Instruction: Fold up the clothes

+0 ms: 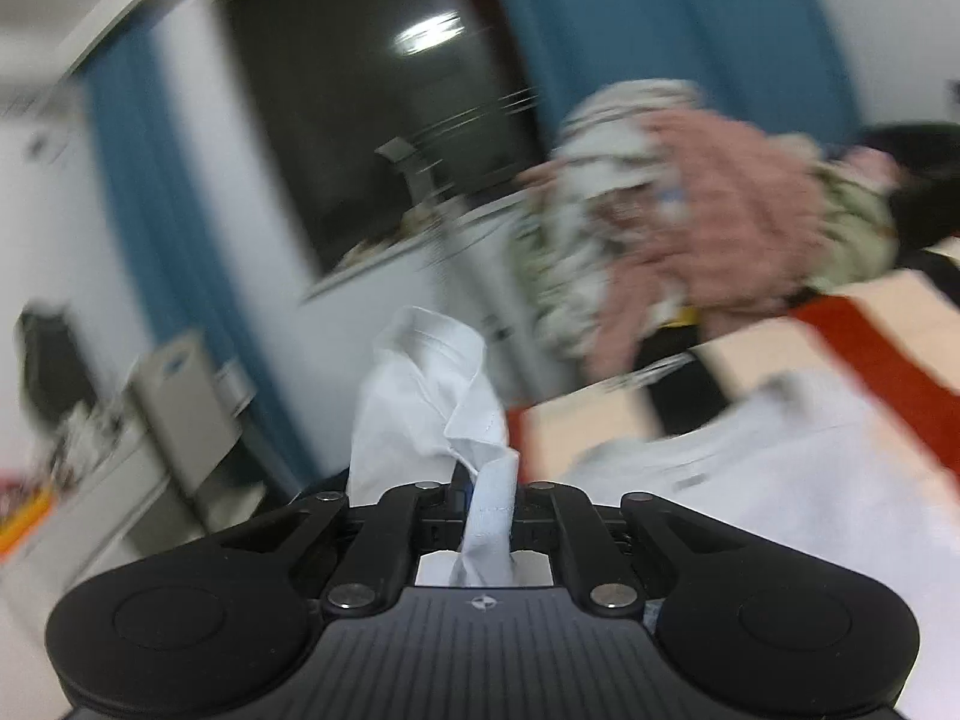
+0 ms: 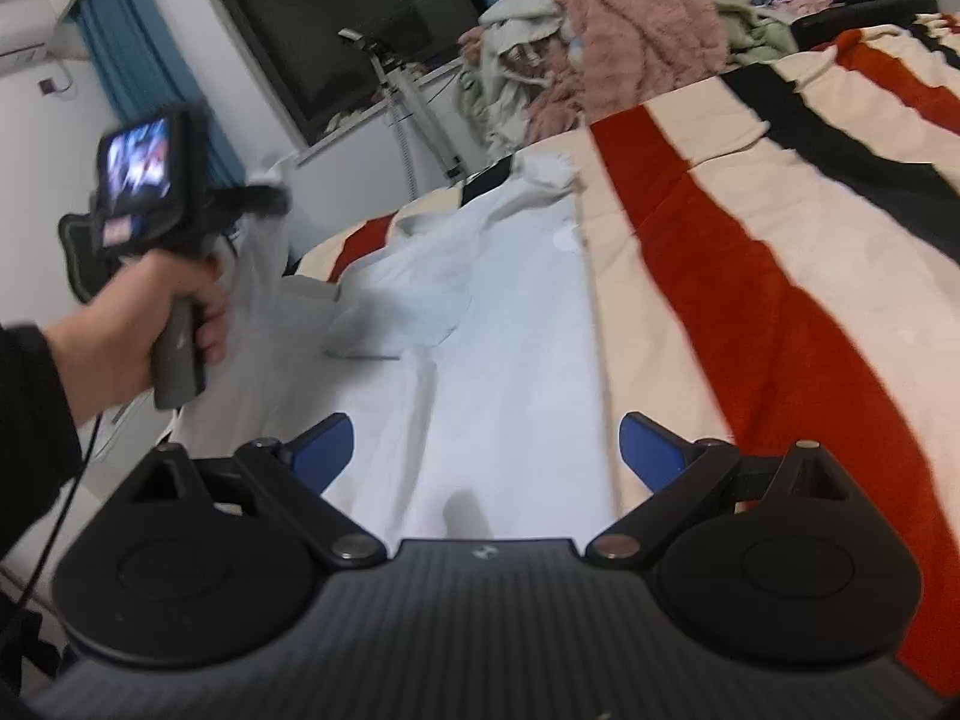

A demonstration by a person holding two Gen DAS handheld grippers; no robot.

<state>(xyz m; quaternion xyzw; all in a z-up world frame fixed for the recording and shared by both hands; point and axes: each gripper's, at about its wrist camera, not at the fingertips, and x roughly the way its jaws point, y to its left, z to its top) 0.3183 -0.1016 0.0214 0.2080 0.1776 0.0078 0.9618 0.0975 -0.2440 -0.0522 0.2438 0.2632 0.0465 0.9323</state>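
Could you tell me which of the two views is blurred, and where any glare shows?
Left wrist view: heavy motion smear over the clothes pile and curtains, a ceiling light glaring in the dark window; only the left claw and its pinched white shirt stay sharp. Right wrist view: mostly crisp striped blanket; the person's hand is slightly blurred.

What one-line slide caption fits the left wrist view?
Left gripper shut on a bunched fold of the white shirt, lifted above the striped blanket.
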